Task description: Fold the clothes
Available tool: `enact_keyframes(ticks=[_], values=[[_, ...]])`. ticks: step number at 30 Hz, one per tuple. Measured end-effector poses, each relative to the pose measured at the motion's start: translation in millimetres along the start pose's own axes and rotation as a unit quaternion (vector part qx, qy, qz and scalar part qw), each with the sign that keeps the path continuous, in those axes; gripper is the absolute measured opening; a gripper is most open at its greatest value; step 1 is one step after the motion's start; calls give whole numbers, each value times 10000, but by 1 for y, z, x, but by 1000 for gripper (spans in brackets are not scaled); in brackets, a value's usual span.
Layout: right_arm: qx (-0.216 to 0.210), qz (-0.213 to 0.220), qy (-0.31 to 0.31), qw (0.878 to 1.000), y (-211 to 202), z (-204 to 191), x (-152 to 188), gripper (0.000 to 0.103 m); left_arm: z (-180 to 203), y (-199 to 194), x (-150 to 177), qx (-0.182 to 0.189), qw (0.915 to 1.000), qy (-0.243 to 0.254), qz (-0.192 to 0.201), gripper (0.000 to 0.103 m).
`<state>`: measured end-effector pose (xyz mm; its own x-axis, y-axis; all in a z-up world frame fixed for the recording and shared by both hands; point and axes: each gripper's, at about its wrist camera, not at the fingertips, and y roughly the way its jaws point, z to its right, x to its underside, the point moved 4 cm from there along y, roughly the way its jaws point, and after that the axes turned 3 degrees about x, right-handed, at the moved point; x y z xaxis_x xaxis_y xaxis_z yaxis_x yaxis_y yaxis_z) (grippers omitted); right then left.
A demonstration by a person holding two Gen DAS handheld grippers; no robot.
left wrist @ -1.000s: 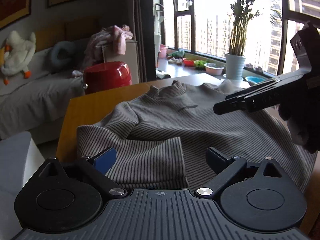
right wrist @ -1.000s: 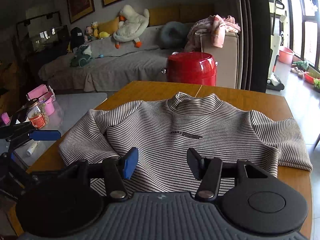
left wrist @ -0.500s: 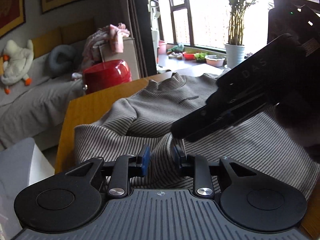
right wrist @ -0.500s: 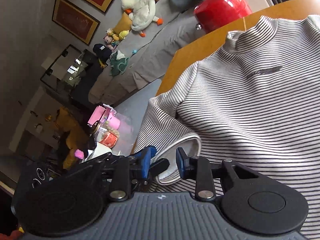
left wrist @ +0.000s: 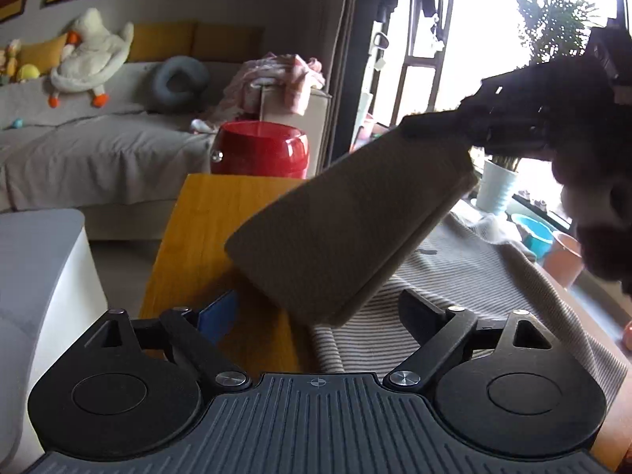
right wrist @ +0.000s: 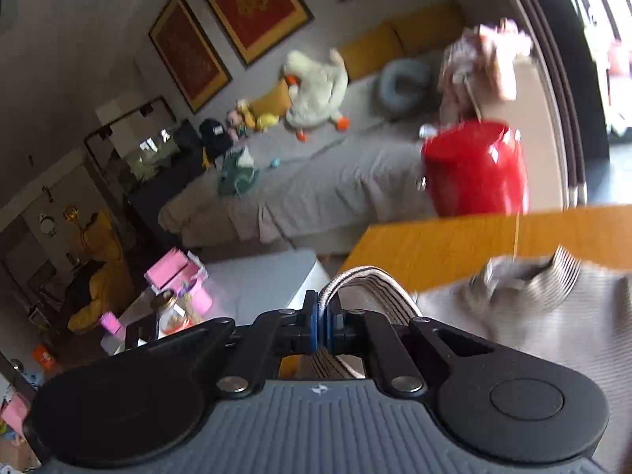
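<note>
My right gripper (right wrist: 324,318) is clamped on the sleeve cuff (right wrist: 361,280) of the striped sweater (left wrist: 454,276), lifting it centre frame; the body lies on the wooden table (left wrist: 209,229). My left gripper (left wrist: 316,308) has just reopened, empty. The knit looks soft and light, so I judge cuffs and hems the best holds.

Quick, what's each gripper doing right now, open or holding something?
Left gripper: open, holding nothing.
Right gripper: shut on the sleeve of the striped sweater, lifted off the table.
</note>
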<state>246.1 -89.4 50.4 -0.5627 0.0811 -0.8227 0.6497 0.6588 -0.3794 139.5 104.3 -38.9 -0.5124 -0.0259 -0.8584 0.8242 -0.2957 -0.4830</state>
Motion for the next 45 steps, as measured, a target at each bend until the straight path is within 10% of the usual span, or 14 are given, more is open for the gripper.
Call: enact_keyframes(ticks=[8,16,25,33,42,45], values=[[1413,908,-171,9856,-57,80,-48,4,15,61,-18,-36,9992,320,-235,96],[1972,304,681,9775,-25,171,13,4,17,116,-27,-875,9894,1069,-450,96],[2057,-161,995,9734,21,205,75,7,-23,93,-27,-1401,9857,761,-551,99],[1907,57,582,9799,10,179,57,50,-7,81,-55,-9,9994,-155,-318,100],[781,229,1040,9912,17,152,6,26,84,112,-31,1687,9816,523,-723,103],[280,878,767,9928,-10,123,-36,25,81,138,-26,1350,9862,450,-848,103]])
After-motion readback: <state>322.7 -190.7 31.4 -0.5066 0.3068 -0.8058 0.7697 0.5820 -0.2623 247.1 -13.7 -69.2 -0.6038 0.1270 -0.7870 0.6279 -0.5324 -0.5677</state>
